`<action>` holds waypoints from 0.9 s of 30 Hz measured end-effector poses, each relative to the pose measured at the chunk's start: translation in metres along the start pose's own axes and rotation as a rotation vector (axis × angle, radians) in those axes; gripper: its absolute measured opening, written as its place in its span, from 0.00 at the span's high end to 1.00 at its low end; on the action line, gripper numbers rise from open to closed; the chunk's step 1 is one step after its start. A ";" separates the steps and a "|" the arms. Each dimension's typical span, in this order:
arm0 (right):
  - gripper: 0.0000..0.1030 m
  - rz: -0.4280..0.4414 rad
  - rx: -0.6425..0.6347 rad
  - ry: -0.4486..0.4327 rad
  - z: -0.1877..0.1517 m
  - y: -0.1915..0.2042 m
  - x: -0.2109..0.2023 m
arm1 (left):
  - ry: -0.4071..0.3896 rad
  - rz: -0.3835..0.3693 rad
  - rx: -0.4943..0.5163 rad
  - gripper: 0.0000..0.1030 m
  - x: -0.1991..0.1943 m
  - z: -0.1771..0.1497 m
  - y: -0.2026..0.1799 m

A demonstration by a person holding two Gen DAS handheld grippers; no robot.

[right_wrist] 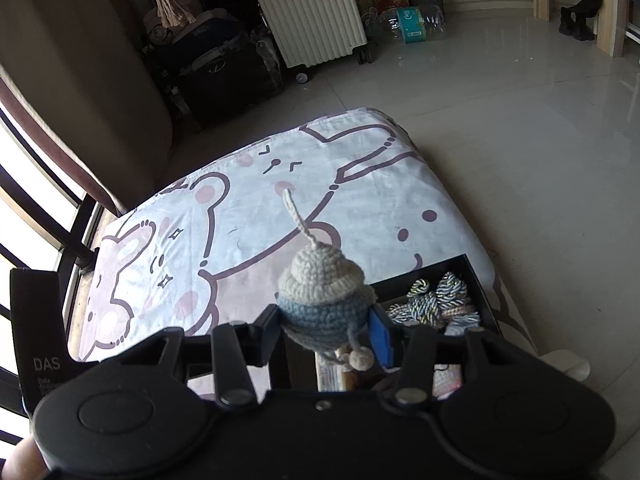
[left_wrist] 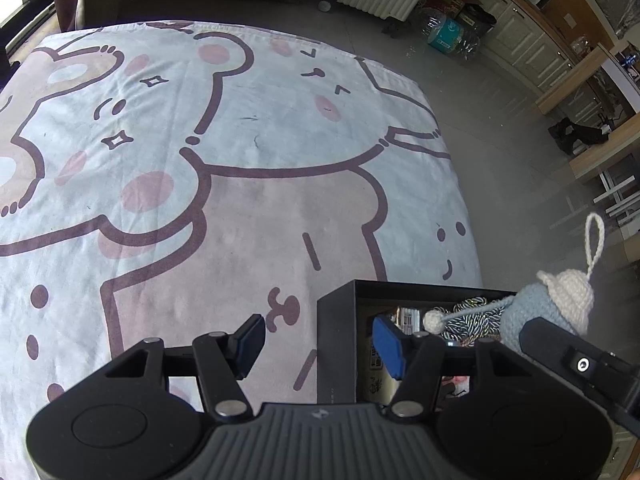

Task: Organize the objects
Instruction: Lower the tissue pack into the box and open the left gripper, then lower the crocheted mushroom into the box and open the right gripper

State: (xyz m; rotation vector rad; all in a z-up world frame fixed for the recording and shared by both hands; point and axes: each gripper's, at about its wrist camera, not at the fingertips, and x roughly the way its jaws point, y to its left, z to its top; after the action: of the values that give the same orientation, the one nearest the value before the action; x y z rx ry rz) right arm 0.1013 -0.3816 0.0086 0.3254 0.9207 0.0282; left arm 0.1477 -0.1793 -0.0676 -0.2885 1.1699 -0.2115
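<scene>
Crocheted doll point(right_wrist: 322, 300) pinched between the pads of the right gripper point(right_wrist: 326, 330), hanging above the near corner of the black box point(right_wrist: 478, 280), not yet inside. Box already holding twisted cord bundles point(right_wrist: 434, 298) and what looks like more small items, though hard to make out in shadow. Left gripper point(left_wrist: 316, 344) parted and empty, straddling the box's wall beside the cartoon bedsheet point(left_wrist: 240, 120). Remaining, judging by this: lowering the doll into the box and letting go.

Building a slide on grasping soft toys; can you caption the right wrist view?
Right gripper pinches a blue-and-cream crocheted doll above an open black box of knotted cords.
</scene>
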 end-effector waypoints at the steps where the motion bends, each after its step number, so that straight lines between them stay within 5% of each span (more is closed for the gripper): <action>1: 0.53 -0.014 -0.007 0.002 0.000 0.001 0.001 | 0.000 -0.001 -0.003 0.42 0.000 0.001 0.001; 18: 0.53 -0.071 0.050 0.177 -0.020 -0.026 0.069 | 0.010 0.006 0.018 0.42 0.007 0.004 0.011; 21: 0.49 -0.068 0.049 0.186 -0.021 -0.023 0.075 | 0.014 0.008 0.023 0.42 0.008 0.005 0.011; 23: 0.36 -0.076 0.053 0.191 -0.021 -0.022 0.076 | 0.016 0.011 0.028 0.42 0.009 0.005 0.012; 27: 0.34 -0.105 0.066 0.161 -0.018 -0.023 0.069 | 0.019 0.013 0.032 0.42 0.010 0.006 0.012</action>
State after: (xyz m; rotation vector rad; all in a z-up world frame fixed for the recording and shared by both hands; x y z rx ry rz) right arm 0.1270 -0.3874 -0.0616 0.3387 1.0989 -0.0739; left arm 0.1567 -0.1707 -0.0777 -0.2508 1.1854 -0.2220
